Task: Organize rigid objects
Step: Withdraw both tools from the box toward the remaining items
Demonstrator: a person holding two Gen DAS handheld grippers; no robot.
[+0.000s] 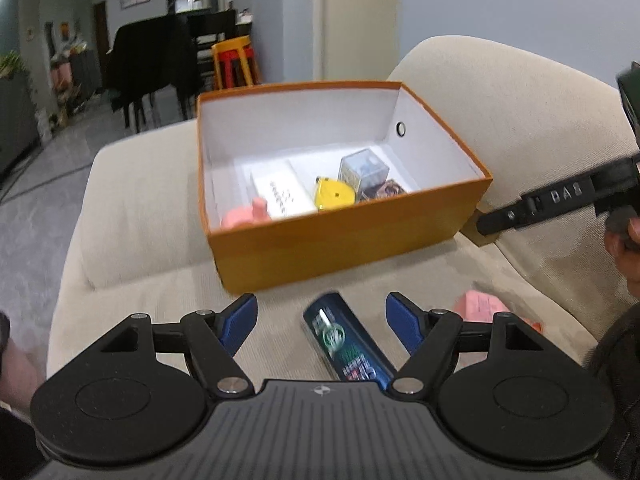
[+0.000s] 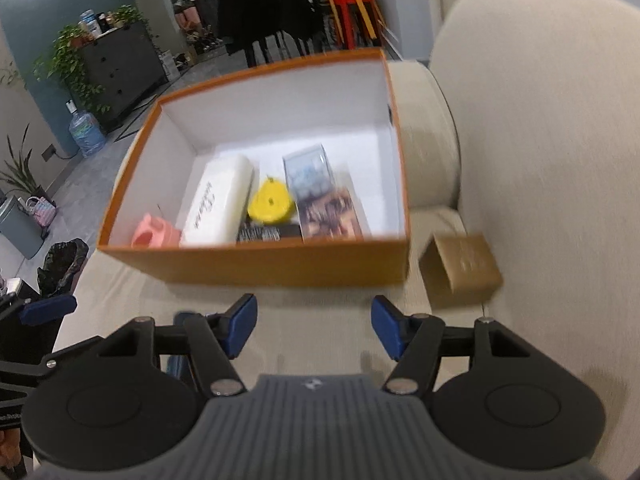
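The open orange cardboard box (image 2: 256,264) with white interior sits on the beige fabric sofa seat (image 2: 320,320). Inside lie a pink plastic piece (image 2: 154,234), a white rectangular case (image 2: 218,204), a yellow plastic object (image 2: 272,202) and a clear plastic box (image 2: 310,174). The left gripper (image 1: 322,322) is spread wide, with a dark blue printed rectangular pack (image 1: 346,342) lying between its fingers. The right gripper (image 2: 314,328) is spread wide and empty; a small tan cardboard box (image 2: 460,266) rests just beside the orange box.

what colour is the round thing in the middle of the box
Yellow. The round item inside the orange box shows best in the right wrist view.
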